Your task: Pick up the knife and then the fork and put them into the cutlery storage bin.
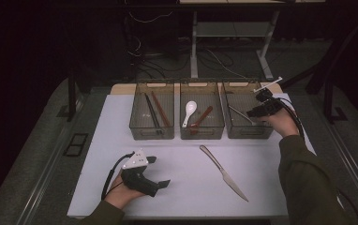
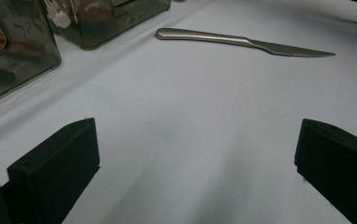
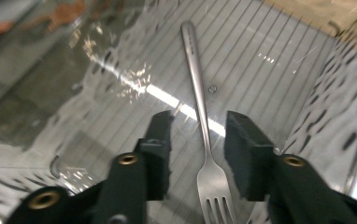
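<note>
Right hand-held gripper (image 1: 257, 111): lowered into the right-hand clear bin (image 1: 242, 133), released, nothing clamped. Fork (image 3: 203, 126): flat on the bin floor directly beneath and between the parted jaws, untouched by either pad, tines toward the gripper body, handle pointing away. Left hand-held gripper (image 1: 160, 172): resting low on the white counter (image 1: 177, 187), jaws spread wide, empty. Steak knife (image 1: 223, 172): on the counter ahead of the left gripper, well apart.
</note>
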A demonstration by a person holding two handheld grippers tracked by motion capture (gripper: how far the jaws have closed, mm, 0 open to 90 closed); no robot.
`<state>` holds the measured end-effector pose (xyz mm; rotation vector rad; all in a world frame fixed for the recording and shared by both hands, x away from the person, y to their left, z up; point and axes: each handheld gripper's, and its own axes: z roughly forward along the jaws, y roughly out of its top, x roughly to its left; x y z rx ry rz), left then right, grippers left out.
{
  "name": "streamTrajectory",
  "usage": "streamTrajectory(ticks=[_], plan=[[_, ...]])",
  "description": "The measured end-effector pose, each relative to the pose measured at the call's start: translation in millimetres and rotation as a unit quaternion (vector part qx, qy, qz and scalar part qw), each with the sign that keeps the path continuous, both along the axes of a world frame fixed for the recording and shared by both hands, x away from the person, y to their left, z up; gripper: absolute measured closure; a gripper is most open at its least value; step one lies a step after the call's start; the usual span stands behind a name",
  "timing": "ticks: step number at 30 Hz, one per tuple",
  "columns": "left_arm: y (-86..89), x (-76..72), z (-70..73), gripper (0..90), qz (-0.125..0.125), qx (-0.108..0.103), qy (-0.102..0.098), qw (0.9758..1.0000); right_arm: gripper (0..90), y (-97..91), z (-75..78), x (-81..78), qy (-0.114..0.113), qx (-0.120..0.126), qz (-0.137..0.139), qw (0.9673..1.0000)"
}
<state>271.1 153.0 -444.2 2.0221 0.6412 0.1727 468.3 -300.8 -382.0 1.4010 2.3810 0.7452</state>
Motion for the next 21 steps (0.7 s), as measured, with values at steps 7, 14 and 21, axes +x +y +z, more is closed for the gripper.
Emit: streamTrajectory(ticks=[7, 14, 21], plan=[[-0.5, 0.0, -0.4, 0.0, 0.001, -0.001, 0.001, 1.0, 48.0, -10.6, 14.0, -13.7, -0.022, 0.053, 0.001, 0.9984], [-0.7, -0.1, -0.7, 0.0, 0.001, -0.002, 0.002, 1.0, 45.9, -9.8, 33.1, -37.3, -0.044, 0.081, 0.016, 0.9956], [-0.2, -0.2, -0.8, 0.0, -0.003, -0.001, 0.001, 1.0, 44.6, -2.8, 40.1, -63.7, -0.053, 0.102, 0.033, 0.9928]])
